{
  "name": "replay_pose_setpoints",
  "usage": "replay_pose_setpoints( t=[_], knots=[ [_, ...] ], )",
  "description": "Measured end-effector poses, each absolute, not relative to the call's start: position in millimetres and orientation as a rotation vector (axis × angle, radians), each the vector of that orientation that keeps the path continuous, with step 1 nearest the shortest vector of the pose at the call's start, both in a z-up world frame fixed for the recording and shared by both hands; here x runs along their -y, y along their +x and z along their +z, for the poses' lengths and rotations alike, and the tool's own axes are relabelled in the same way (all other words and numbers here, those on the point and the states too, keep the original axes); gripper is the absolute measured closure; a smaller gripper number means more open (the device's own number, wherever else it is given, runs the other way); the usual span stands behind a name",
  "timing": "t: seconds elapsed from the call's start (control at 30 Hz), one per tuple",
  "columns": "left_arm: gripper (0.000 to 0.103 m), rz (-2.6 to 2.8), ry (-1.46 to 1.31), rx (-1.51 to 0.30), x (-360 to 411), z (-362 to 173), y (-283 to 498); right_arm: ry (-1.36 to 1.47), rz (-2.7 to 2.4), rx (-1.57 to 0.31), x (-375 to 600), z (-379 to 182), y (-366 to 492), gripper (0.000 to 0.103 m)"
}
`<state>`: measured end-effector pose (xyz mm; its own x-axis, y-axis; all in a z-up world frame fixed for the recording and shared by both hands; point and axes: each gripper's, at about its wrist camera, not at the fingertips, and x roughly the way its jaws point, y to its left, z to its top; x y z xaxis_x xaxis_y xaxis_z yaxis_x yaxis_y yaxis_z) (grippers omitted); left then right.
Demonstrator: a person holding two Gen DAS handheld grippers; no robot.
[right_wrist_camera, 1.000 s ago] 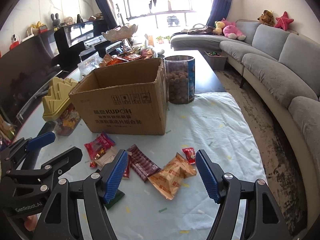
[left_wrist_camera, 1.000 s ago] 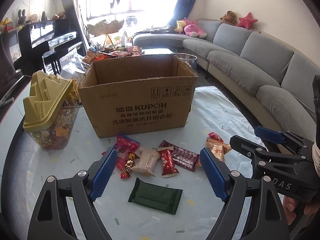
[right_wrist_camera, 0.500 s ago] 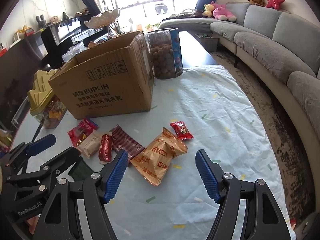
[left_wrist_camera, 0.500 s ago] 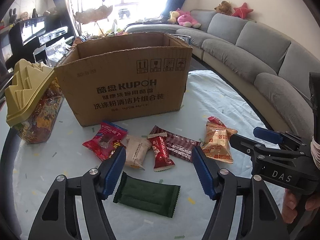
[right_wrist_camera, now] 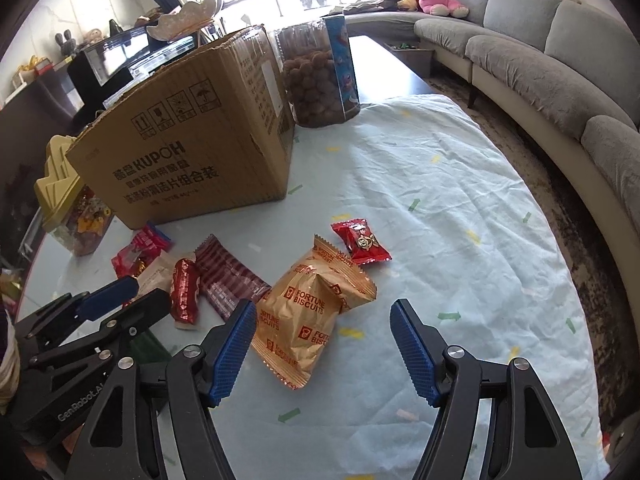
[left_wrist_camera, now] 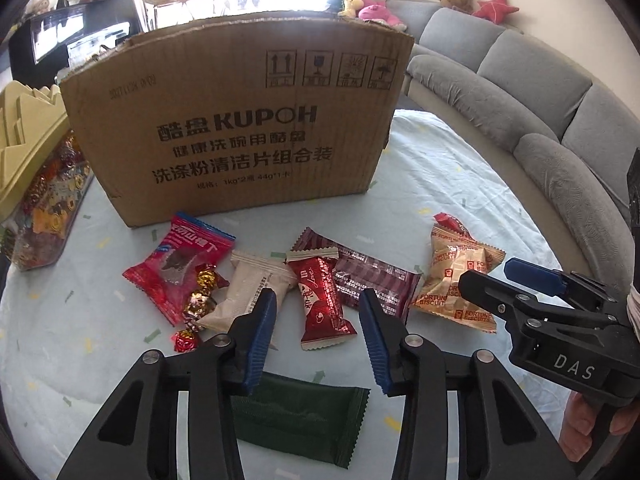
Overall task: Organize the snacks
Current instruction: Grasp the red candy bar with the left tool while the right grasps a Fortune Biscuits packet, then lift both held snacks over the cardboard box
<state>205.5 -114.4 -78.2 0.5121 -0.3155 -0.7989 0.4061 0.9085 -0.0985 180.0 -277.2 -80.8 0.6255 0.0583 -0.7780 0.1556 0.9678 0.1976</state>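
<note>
My left gripper [left_wrist_camera: 318, 312], jaws just narrowed but gripping nothing, hangs over a red "Love" candy wrapper [left_wrist_camera: 320, 302]. My right gripper [right_wrist_camera: 324, 334] stands open beside the gold "FORTUNE BISCUITS" pouch [right_wrist_camera: 308, 316]. Both snacks lie on the tablecloth [right_wrist_camera: 440, 220], before a cardboard box [left_wrist_camera: 236, 120] printed "KUPOH".

Both wrist views tilt down, close over the table — sharing the cardboard box [left_wrist_camera: 236, 128] and snack pile.
</note>
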Motion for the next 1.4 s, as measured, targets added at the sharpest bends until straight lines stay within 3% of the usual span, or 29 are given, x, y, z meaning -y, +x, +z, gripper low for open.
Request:
replay_pose_setpoints(
  t=[0.33,0.8,1.4],
  knots=[
    [0.074,-0.442,0.042,-1.005,110.8,-95.2,225.4,0.269,-0.024,-0.932,270.2,-93.0,198.1,0.045],
    [0.081,-0.434,0.037,-1.022,117.8,-102.8,230.8,0.233,-0.004,-0.949,260.2,-97.7,207.3,0.061],
    [0.081,-0.421,0.027,-0.910,91.4,-51.1,201.0,0.182,0.010,-0.854,248.3,-57.0,185.3,0.062]
  ],
)
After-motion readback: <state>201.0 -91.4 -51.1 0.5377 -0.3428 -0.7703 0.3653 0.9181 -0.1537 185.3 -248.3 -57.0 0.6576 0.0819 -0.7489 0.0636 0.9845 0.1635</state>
